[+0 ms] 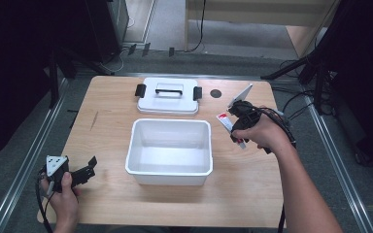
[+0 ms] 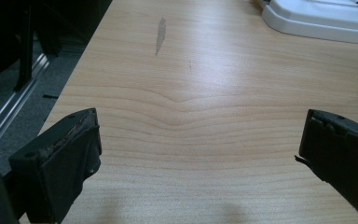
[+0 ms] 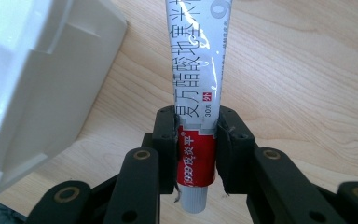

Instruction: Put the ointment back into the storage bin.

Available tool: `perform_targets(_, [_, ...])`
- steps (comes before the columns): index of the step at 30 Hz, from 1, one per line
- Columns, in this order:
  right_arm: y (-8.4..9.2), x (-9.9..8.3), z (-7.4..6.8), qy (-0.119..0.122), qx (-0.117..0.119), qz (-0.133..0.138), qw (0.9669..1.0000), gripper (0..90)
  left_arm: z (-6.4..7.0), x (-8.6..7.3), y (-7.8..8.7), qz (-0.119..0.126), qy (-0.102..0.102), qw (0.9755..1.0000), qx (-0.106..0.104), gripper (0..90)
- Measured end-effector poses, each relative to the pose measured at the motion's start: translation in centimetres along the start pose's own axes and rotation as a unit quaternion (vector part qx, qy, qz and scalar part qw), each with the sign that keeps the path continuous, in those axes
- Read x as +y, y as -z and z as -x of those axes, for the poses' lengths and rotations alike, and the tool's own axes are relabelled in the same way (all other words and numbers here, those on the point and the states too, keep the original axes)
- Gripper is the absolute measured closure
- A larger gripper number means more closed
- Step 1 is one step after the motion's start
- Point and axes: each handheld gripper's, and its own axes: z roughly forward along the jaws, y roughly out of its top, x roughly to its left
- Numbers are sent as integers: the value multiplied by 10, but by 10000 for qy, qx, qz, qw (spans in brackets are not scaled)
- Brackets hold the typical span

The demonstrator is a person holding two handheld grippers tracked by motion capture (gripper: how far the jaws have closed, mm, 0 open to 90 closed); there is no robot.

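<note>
A white and red tube [image 3: 198, 70] with printed characters is clamped near its cap end by my right gripper [image 3: 197, 122], which is shut on it. In the high view that right gripper [image 1: 234, 127] holds the tube [image 1: 226, 121] just above the table, right of the open white bin [image 1: 170, 172]. The bin's wall [image 3: 37, 88] is close on the left in the right gripper view. My left gripper [image 1: 88, 170] rests at the table's front left, open. Its jaws stand wide apart over bare wood, with nothing between them [image 2: 199, 130].
The bin's white lid [image 1: 167, 97] with black handle and clips lies flat behind the bin; its edge [image 2: 321, 21] is at the upper right of the left gripper view. A small dark round spot [image 1: 216, 93] marks the table beside the lid. Cables lie on the floor to the right.
</note>
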Motion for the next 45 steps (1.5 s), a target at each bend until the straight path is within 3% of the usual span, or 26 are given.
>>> perform_targets(10, [14,9,-12,189,79,106,9997,727,0,0,0,-2,0,10000,-2,0])
perform_targets(34, [37,30,-58,750,241,175,9967,726,0,0,0,-16,-3,10000,-5,0])
perform_targets(39, [40,32,-69,984,415,239,9940,726,0,0,0,-6,1,10000,-8,0])
perform_targets(40, [40,32,-74,1171,425,275,9918,726,0,0,0,-4,4,10000,-8,0])
perform_targets(43, [40,32,-77,1308,462,286,9899,726,0,0,0,-8,-6,10000,-9,0])
perform_targets(45, [40,32,-81,1514,500,300,9868,726,0,0,0,-14,1,10000,-11,0])
